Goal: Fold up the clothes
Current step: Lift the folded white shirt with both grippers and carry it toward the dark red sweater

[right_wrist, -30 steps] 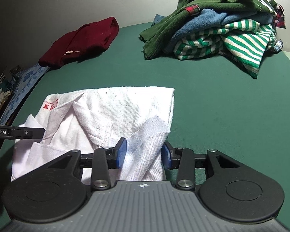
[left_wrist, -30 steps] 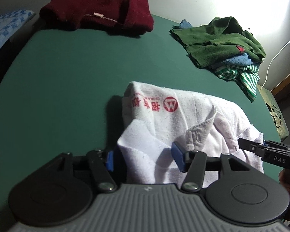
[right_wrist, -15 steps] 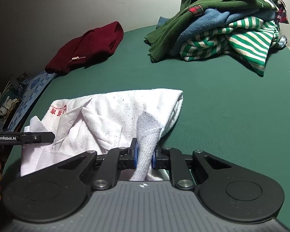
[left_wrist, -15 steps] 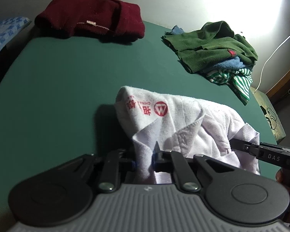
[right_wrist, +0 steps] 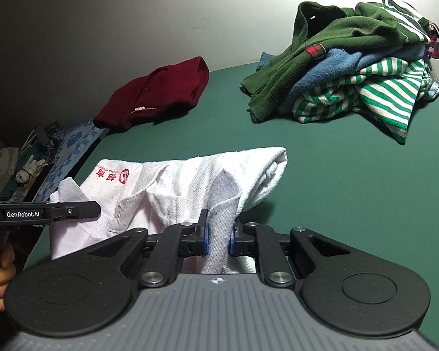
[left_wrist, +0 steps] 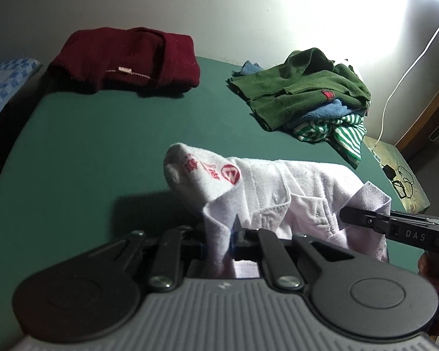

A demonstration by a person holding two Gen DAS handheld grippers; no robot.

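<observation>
A green table [left_wrist: 73, 152] under a pale wall carries the white shirt [left_wrist: 301, 187], lying near its front edge. The near corners are clamped by the left gripper [left_wrist: 218, 241] and right gripper [right_wrist: 218, 235], held level side by side. For a neat fold, both corners are best carried forward evenly, the hem kept taut.

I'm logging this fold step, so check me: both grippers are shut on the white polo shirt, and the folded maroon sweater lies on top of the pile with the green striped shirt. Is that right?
Not quite. The maroon sweater lies alone on the green table, apart from the clothes pile; the right wrist view shows the gap. The rest holds: the left gripper and right gripper are shut on the white polo shirt.
</observation>
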